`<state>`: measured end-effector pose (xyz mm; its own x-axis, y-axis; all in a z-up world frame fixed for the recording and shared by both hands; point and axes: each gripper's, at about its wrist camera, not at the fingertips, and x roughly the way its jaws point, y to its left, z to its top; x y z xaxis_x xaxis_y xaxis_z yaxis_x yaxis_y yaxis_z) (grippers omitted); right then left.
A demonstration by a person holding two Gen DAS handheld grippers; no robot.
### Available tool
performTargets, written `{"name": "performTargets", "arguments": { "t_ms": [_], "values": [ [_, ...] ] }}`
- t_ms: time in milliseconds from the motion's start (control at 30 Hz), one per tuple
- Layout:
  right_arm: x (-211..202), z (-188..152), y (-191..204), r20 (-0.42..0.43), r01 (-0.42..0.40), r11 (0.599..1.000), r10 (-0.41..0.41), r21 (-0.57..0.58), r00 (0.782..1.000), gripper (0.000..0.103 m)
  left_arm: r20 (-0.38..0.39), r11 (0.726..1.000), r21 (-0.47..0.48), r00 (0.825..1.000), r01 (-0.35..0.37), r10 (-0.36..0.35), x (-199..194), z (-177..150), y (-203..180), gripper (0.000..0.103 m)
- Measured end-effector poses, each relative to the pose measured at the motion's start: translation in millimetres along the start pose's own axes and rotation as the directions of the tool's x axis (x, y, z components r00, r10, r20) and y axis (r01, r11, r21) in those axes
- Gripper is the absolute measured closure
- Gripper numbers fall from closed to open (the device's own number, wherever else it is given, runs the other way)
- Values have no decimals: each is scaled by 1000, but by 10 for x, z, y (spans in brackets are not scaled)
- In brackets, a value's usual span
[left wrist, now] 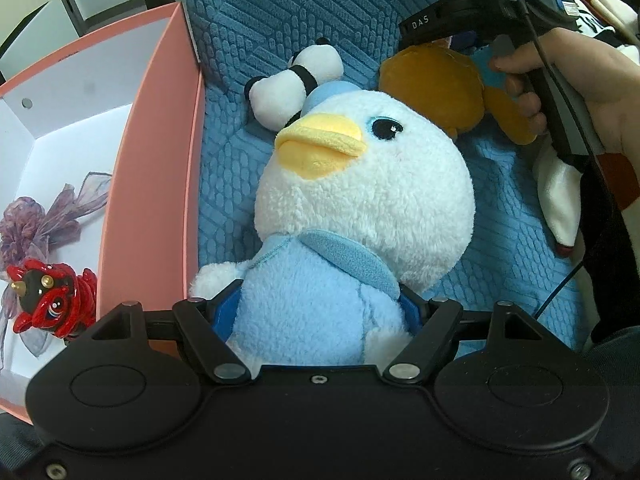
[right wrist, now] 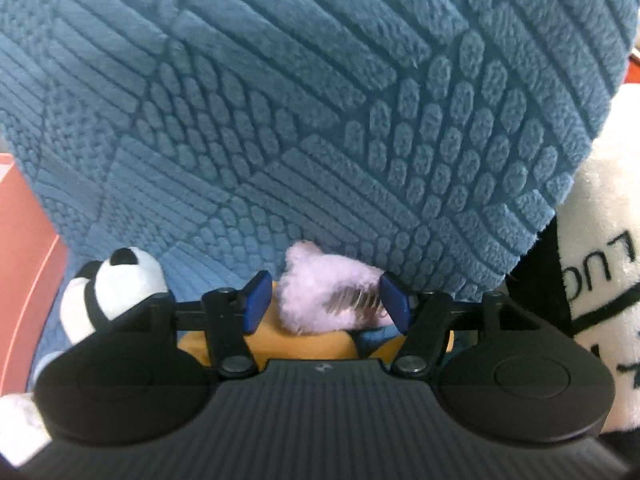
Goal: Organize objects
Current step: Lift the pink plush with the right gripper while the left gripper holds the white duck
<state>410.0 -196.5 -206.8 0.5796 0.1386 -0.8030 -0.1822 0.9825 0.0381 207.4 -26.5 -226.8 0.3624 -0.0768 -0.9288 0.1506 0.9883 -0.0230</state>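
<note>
A white plush duck (left wrist: 360,184) with a yellow beak and light blue shirt lies on the blue textured cushion (left wrist: 260,20). My left gripper (left wrist: 320,316) is shut on the duck's blue body. A small panda plush (left wrist: 296,80) and a brown plush (left wrist: 436,84) lie behind the duck. In the right wrist view my right gripper (right wrist: 326,300) has its jaws apart around a pink fluffy plush (right wrist: 324,292) above the brown plush (right wrist: 304,344); whether the pads (right wrist: 256,300) press it is unclear. The panda (right wrist: 116,284) is left of it.
A pink box (left wrist: 152,168) with a white inside stands on the left, holding a red figurine (left wrist: 52,300) and a purple organza pouch (left wrist: 40,224). A large black-and-white plush (right wrist: 600,280) is at the right. The blue cushion's backrest (right wrist: 320,100) rises close ahead.
</note>
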Motion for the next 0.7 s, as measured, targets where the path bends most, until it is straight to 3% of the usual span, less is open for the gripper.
{"name": "performTargets", "arguments": {
  "t_ms": [333,367,533,567,700],
  "values": [
    [-102,-9,16,15,1,999,-1,-43,1000,46,10,1000,-24,1000,3,-3,10,-1,30,28],
    [-141,4,3,23,-2,999,3,-38,1000,52,12,1000,-27,1000,3,-2,13,-4,35,28],
    [-431,-17,-76,81,-40,999,38,15,996,61,22,999,-34,1000,-2,2,5,-18,20,28],
    [-495,-31,-103,96,-45,999,42,24,994,81,24,999,-37,1000,-1,2,1,-21,19,28],
    [-676,-50,-235,140,-49,996,38,74,989,86,34,999,-43,999,-6,7,-31,-44,-1,28]
  ]
}}
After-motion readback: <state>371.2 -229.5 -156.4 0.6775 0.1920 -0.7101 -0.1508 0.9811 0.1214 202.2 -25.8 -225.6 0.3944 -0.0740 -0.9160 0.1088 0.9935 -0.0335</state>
